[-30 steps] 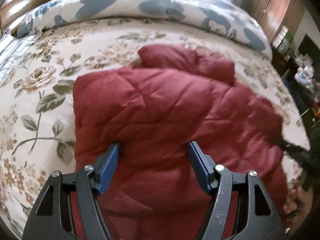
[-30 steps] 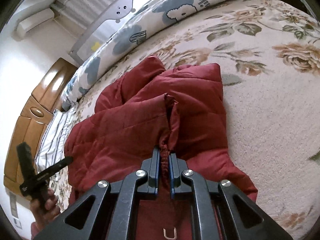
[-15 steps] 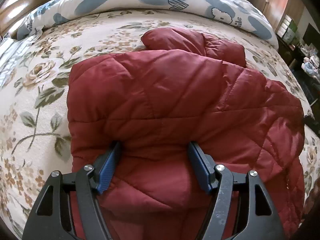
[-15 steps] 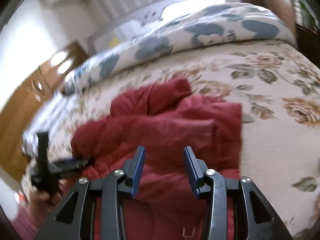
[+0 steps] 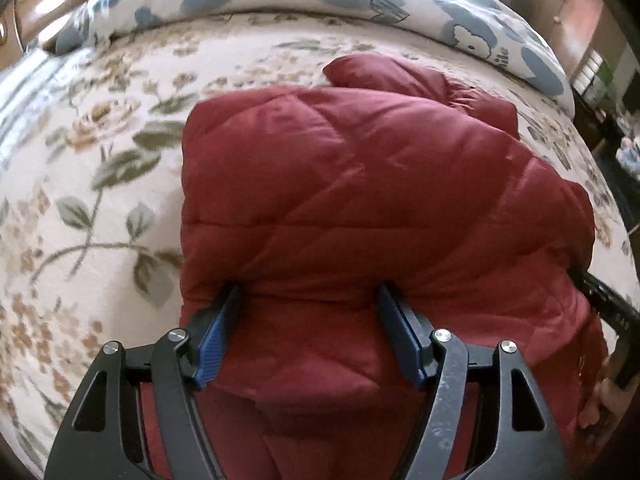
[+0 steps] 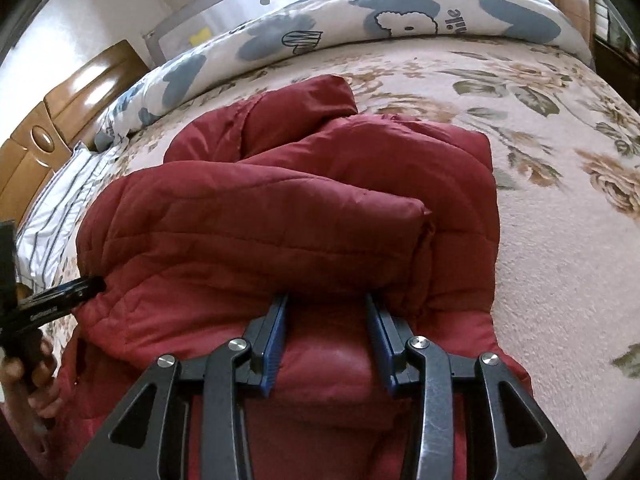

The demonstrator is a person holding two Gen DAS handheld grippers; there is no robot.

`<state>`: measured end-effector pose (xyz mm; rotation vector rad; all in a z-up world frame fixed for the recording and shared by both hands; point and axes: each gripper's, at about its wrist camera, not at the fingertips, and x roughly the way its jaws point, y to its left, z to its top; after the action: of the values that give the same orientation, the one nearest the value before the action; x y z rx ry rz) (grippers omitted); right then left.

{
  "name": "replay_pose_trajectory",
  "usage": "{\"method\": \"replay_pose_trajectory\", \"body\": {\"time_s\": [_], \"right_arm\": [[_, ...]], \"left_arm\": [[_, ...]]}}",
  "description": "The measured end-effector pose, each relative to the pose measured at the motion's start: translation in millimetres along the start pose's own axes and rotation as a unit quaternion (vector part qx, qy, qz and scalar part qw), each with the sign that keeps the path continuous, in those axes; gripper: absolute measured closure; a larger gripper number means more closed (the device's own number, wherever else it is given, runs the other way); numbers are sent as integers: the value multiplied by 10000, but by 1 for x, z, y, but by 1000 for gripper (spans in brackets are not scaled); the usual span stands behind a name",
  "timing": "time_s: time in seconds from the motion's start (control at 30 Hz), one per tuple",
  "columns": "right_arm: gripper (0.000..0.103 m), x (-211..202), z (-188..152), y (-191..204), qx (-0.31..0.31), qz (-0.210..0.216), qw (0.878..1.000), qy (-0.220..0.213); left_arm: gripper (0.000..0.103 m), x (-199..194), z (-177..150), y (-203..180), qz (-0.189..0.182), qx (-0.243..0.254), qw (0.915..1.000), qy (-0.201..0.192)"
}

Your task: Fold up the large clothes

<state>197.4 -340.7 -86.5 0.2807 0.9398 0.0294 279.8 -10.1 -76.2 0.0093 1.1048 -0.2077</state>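
Left claw [image 5: 308, 330] and right claw [image 6: 326, 336] both spread wide, gripping nothing, tips tucked under the folded-over flap of the jacket [image 5: 384, 208]. Lies mid-bed [image 5: 80, 216], near the front edge. Looks 1 fold done; bundle bulky, sleeve bunched behind, further folds probably left.

Quilted jacket [image 5: 360, 184]: dark red, puffy, diamond-stitched, satin-sheen shell. Lies folded over on itself on a bed, an upper padded layer doubled over a lower one; the upper layer's fold edge faces the near side. One rounded, bunched part [image 6: 296, 112], a sleeve or hood, which cannot be told, protrudes at the far end. Surface creased, unevenly lofted.
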Motion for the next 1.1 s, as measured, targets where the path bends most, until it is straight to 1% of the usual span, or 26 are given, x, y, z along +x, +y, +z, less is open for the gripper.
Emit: {"method": "replay_pose_trajectory", "body": {"time_s": [0.17, 0.37, 0.53, 0.67, 0.83, 1.0, 1.1], "right_arm": [[63, 3, 0, 4, -56, -41, 10000, -17], [63, 5, -2, 2, -29, 12, 10000, -40], [63, 5, -4, 3, -60, 2, 10000, -78], [63, 4, -4, 1, 20, 50, 9999, -109], [61, -22, -5, -4, 320, 397, 9985, -198], [53, -55, -18, 2, 259, 356, 9987, -256], [52, -68, -30, 4, 277, 413, 9986, -169]], "left_arm": [[27, 4, -4, -2, 34, 61, 10000, -27], [26, 4, -6, -1, 15, 59, 10000, -36], [26, 5, -4, -2, 86, 93, 9999, 26], [26, -6, -6, 1, 56, 39, 10000, 55], [27, -37, -23, 13, -7, -40, 10000, -73], [27, -63, -45, 21, 34, -15, 9998, -181], [27, -73, -63, 27, -11, -106, 9998, -142]]}}
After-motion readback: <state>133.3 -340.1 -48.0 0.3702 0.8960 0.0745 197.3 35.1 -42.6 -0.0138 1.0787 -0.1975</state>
